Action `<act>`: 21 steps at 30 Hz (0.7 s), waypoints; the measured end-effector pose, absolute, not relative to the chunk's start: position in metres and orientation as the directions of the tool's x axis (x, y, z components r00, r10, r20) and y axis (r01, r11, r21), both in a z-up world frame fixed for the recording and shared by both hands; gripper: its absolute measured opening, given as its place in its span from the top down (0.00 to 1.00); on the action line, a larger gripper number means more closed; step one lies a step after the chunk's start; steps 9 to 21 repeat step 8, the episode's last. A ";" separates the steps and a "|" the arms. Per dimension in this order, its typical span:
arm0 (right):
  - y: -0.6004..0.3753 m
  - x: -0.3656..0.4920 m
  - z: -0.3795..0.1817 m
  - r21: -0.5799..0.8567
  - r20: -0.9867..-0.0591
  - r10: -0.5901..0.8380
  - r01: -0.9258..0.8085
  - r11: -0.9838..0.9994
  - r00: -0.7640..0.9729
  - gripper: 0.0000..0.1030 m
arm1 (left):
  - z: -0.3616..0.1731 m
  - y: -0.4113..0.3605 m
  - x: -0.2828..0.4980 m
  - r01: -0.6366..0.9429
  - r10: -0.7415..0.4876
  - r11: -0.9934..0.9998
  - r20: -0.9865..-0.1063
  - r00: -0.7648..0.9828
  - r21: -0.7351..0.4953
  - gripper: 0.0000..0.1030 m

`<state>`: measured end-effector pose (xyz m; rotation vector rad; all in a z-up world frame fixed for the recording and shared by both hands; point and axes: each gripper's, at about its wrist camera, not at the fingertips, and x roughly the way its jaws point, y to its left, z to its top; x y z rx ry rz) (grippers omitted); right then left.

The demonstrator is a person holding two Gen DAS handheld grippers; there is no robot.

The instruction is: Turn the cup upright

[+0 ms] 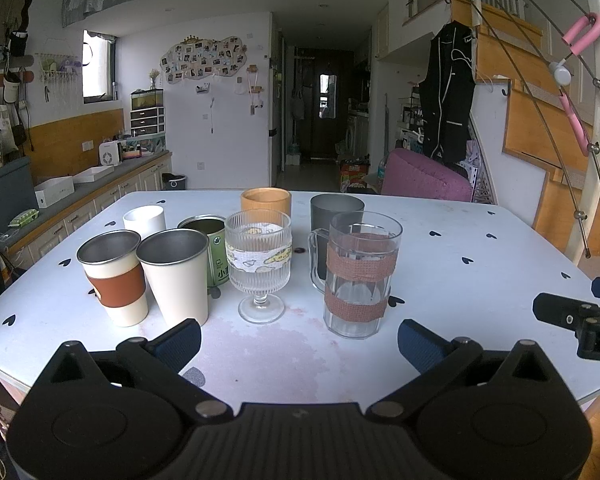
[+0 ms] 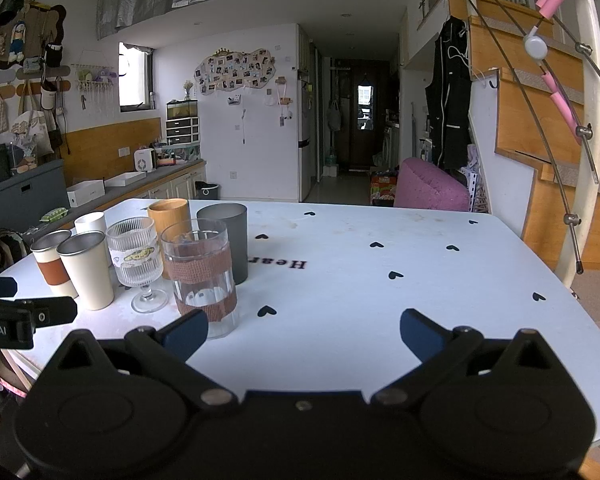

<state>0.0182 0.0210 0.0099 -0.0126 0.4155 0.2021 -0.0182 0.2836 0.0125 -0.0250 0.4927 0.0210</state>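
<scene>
Several cups stand upright in a cluster on the white table (image 1: 460, 280). A clear glass mug with brown tape bands (image 1: 360, 276) is nearest; it also shows in the right wrist view (image 2: 202, 276). A ribbed stemmed glass (image 1: 259, 264) stands left of it, also seen in the right wrist view (image 2: 138, 260). My left gripper (image 1: 300, 344) is open and empty just before them. My right gripper (image 2: 304, 334) is open and empty, to the right of the mug; its side shows at the right edge of the left wrist view (image 1: 572, 316).
Behind and beside stand a cream steel cup (image 1: 176, 272), a cup with a brown sleeve (image 1: 114, 276), a green tin (image 1: 210, 252), a white cup (image 1: 145, 220), an orange cup (image 1: 266, 202) and a grey cup (image 1: 336, 210). A staircase railing (image 2: 580, 160) rises right of the table.
</scene>
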 end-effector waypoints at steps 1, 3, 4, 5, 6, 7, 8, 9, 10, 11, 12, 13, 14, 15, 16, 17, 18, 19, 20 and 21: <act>0.021 0.018 0.010 0.029 -0.402 0.192 -0.198 0.980 0.895 0.00 | 0.013 0.284 -0.018 -0.026 0.014 0.999 -0.474 0.881 -0.019 0.00; 0.021 0.018 0.010 0.029 -0.403 0.192 -0.197 0.980 0.895 0.00 | 0.013 0.284 -0.018 -0.026 0.014 0.999 -0.474 0.881 -0.019 0.00; 0.021 0.018 0.010 0.028 -0.403 0.192 -0.197 0.980 0.895 0.00 | 0.013 0.284 -0.018 -0.026 0.014 0.999 -0.474 0.881 -0.019 0.00; 0.020 0.018 0.010 0.028 -0.403 0.191 -0.197 0.980 0.895 0.00 | 0.013 0.284 -0.018 -0.026 0.014 0.999 -0.473 0.881 -0.019 0.00; 0.021 0.018 0.010 0.028 -0.403 0.192 -0.197 0.980 0.895 0.00 | 0.013 0.284 -0.018 -0.026 0.014 0.999 -0.473 0.881 -0.019 0.00; 0.021 0.018 0.010 0.028 -0.403 0.192 -0.197 0.980 0.895 0.00 | 0.013 0.284 -0.018 -0.026 0.014 0.999 -0.473 0.881 -0.018 0.00; 0.020 0.018 0.010 0.028 -0.403 0.191 -0.197 0.980 0.895 0.00 | 0.013 0.284 -0.018 -0.026 0.014 0.999 -0.473 0.881 -0.018 0.00; 0.020 0.018 0.010 0.028 -0.403 0.191 -0.197 0.980 0.895 0.00 | 0.013 0.284 -0.018 -0.026 0.014 0.999 -0.473 0.881 -0.018 0.00; 0.020 0.018 0.010 0.028 -0.403 0.191 -0.197 0.980 0.895 0.00 | 0.013 0.284 -0.018 -0.026 0.014 0.999 -0.473 0.881 -0.018 0.00; 0.020 0.018 0.010 0.028 -0.403 0.191 -0.197 0.980 0.895 0.00 | 0.013 0.284 -0.018 -0.026 0.014 0.999 -0.473 0.881 -0.018 0.00; 0.020 0.018 0.010 0.028 -0.403 0.191 -0.197 0.980 0.895 0.00 | 0.013 0.284 -0.018 -0.026 0.014 0.999 -0.473 0.881 -0.018 0.00; 0.020 0.018 0.010 0.028 -0.403 0.191 -0.197 0.980 0.895 0.00 | 0.013 0.284 -0.018 -0.026 0.014 0.999 -0.473 0.881 -0.018 0.00; 0.020 0.018 0.010 0.028 -0.403 0.191 -0.197 0.980 0.895 0.00 | 0.013 0.284 -0.018 -0.026 0.014 0.999 -0.473 0.881 -0.018 0.00; 0.020 0.018 0.010 0.028 -0.403 0.191 -0.197 0.980 0.895 0.00 | 0.013 0.284 -0.018 -0.026 0.014 0.999 -0.473 0.881 -0.018 0.00; 0.020 0.018 0.010 0.028 -0.403 0.191 -0.197 0.980 0.895 0.00 | 0.013 0.284 -0.018 -0.026 0.014 0.999 -0.473 0.881 -0.018 0.00; 0.020 0.018 0.010 0.028 -0.403 0.191 -0.197 0.980 0.895 0.00 | 0.013 0.284 -0.018 -0.026 0.014 0.999 -0.473 0.881 -0.018 0.00; 0.020 0.018 0.010 0.028 -0.403 0.191 -0.197 0.980 0.895 0.00 | 0.013 0.284 -0.018 -0.026 0.014 0.999 -0.473 0.881 -0.018 0.00; 0.020 0.018 0.010 0.028 -0.403 0.191 -0.197 0.980 0.895 0.00 | 0.013 0.284 -0.018 -0.026 0.014 0.999 -0.473 0.881 -0.018 0.00; 0.020 0.018 0.010 0.028 -0.403 0.191 -0.197 0.980 0.895 0.00 | 0.013 0.284 -0.018 -0.026 0.014 0.999 -0.473 0.881 -0.018 0.00; 0.020 0.018 0.010 0.028 -0.403 0.191 -0.197 0.980 0.895 0.00 | 0.013 0.284 -0.018 -0.026 0.014 0.999 -0.473 0.881 -0.018 0.00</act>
